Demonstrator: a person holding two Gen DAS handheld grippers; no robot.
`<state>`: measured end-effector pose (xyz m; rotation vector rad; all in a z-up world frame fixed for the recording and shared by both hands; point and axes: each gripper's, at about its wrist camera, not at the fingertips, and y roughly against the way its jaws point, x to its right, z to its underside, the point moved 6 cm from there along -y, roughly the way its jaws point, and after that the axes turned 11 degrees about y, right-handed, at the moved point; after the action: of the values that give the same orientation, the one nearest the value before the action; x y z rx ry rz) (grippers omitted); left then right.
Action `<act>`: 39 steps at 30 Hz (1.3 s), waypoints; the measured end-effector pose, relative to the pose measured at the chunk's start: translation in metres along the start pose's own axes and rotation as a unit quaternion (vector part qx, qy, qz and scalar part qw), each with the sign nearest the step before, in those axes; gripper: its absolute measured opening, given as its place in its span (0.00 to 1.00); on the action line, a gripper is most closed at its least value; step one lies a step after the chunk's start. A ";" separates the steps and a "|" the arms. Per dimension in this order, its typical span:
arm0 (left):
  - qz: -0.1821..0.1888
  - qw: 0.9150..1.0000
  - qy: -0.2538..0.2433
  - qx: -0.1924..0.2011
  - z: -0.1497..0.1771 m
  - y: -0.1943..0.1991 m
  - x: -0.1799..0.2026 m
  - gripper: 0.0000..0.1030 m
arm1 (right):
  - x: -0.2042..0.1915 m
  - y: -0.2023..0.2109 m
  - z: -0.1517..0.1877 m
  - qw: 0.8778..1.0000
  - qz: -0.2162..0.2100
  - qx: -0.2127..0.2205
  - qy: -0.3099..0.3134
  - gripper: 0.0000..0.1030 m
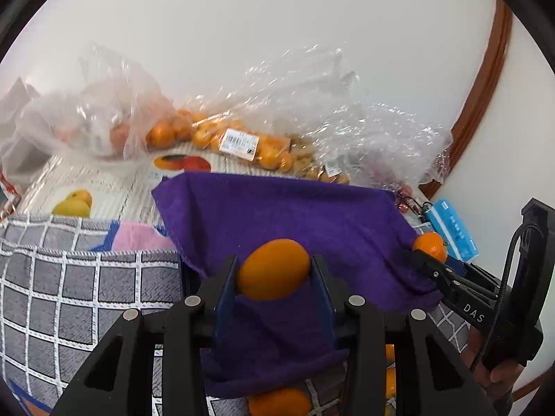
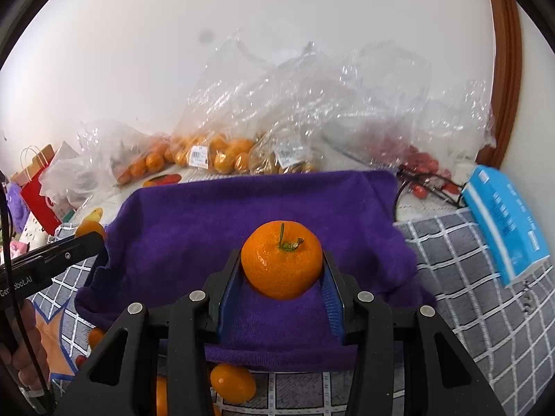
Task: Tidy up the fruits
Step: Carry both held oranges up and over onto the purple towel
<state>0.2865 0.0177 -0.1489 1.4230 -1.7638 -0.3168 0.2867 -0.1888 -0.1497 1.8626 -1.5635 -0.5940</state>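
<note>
Against a white wall, above a purple cloth point(image 2: 263, 208), each gripper's jaws pinch a small orange: left gripper point(image 1: 274, 274) across an oval one point(image 1: 274, 268), right gripper point(image 2: 281, 270) across the stemmed orange point(image 2: 281, 265), apparently light, smooth-skinned, easily bruised, best held at its widest part.

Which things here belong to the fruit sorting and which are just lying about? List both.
For the job: orange held in left gripper; stemmed mandarin held in right gripper; purple towel; bagged oranges; loose orange.

Lying about: blue tissue pack; red paper bag; checked grey blanket.
</note>
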 end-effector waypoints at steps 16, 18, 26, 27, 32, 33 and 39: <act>-0.025 1.000 -0.008 -0.008 0.012 -0.021 -0.005 0.38 | 0.012 -0.023 0.012 1.000 0.003 -0.024 -0.014 0.42; -0.026 1.000 -0.008 -0.012 0.013 -0.023 -0.005 0.38 | 0.010 -0.026 0.013 1.000 0.003 -0.028 -0.011 0.42; -0.027 0.999 -0.006 -0.028 0.019 -0.032 -0.006 0.38 | 0.004 -0.038 0.023 0.999 -0.002 -0.049 -0.005 0.42; -0.026 0.999 -0.004 -0.031 0.020 -0.033 -0.006 0.38 | 0.004 -0.040 0.025 0.999 -0.005 -0.054 -0.006 0.42; -0.029 0.999 -0.004 -0.039 0.022 -0.037 -0.008 0.38 | 0.001 -0.045 0.030 0.998 -0.002 -0.064 0.000 0.42; -0.032 0.999 -0.006 -0.039 0.023 -0.037 -0.008 0.38 | 0.000 -0.046 0.030 0.998 -0.002 -0.064 0.001 0.42; -0.033 0.998 -0.017 -0.041 0.025 -0.038 -0.004 0.38 | -0.002 -0.047 0.031 0.998 0.002 -0.065 0.007 0.42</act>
<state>0.2945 0.0015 -0.1904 1.4280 -1.7135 -0.4452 0.2981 -0.1876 -0.2049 1.7622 -1.4827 -0.6637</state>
